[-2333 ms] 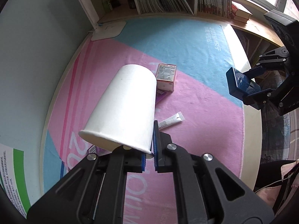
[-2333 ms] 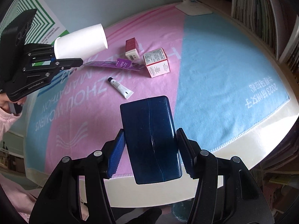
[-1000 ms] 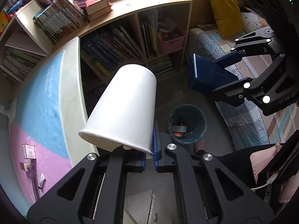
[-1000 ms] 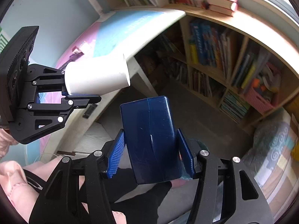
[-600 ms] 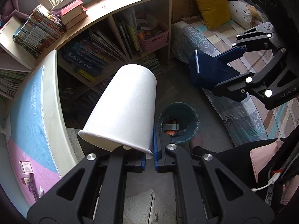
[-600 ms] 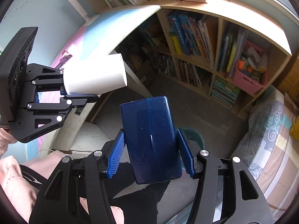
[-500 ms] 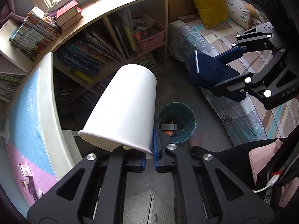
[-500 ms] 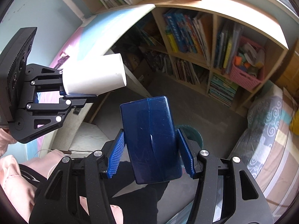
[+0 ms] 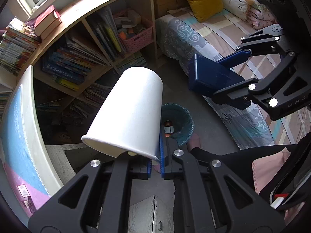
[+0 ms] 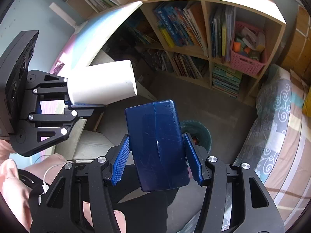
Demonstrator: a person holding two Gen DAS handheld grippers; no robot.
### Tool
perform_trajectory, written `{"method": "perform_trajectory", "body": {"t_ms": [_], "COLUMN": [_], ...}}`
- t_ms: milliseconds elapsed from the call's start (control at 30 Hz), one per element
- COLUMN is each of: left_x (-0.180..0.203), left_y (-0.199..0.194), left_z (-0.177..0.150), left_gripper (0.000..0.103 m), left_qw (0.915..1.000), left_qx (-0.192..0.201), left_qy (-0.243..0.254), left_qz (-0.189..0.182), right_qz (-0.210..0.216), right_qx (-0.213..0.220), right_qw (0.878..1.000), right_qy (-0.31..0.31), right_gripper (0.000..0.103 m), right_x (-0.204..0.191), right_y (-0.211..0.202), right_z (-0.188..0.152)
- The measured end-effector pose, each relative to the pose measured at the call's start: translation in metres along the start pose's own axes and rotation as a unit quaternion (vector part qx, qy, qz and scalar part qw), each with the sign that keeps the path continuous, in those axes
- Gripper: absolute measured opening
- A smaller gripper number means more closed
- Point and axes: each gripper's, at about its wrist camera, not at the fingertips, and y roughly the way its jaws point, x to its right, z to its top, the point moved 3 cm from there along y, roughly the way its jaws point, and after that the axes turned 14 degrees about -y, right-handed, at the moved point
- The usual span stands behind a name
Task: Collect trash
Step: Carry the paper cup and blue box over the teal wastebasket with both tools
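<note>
The right gripper point(image 10: 156, 161) holds a dark blue box point(image 10: 157, 145) between its ribbed blue pads point(image 10: 121, 163), the box standing on end in the near middle. Just behind the box, on the floor point(image 10: 204, 104), part of a teal bin point(image 10: 200, 134) shows. To the left, the left gripper point(image 10: 73, 102) pinches the rim of a white paper cup point(image 10: 102, 83), which lies sideways with its base pointing right. A bookshelf point(image 10: 204, 33) fills the far side; a bed point(image 10: 281, 128) lies at right.
</note>
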Motion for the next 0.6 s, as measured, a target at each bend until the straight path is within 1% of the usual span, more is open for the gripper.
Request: {"method": "perform_trajectory", "body": {"t_ms": [333,600], "left_x": [0.012,0.019], "left_y": [0.011,0.019], "left_z": [0.004,0.005], "left_gripper": [0.004,0.004], "left_qw": [0.9997,0.9992], "left_qx": [-0.014,-0.022], "left_qy": [0.014,0.029], "left_qz": [-0.010,-0.013], "right_qz": [0.004,0.006], "right_qx": [-0.007,-0.008], "right_qw": [0.999,0.999], "right_qy": [0.032,0.045], "right_gripper": [0.056,0.056], "right_x": [0.009,0.012], "right_y": [0.007,0.010], "right_z": [-0.017,-0.023]}}
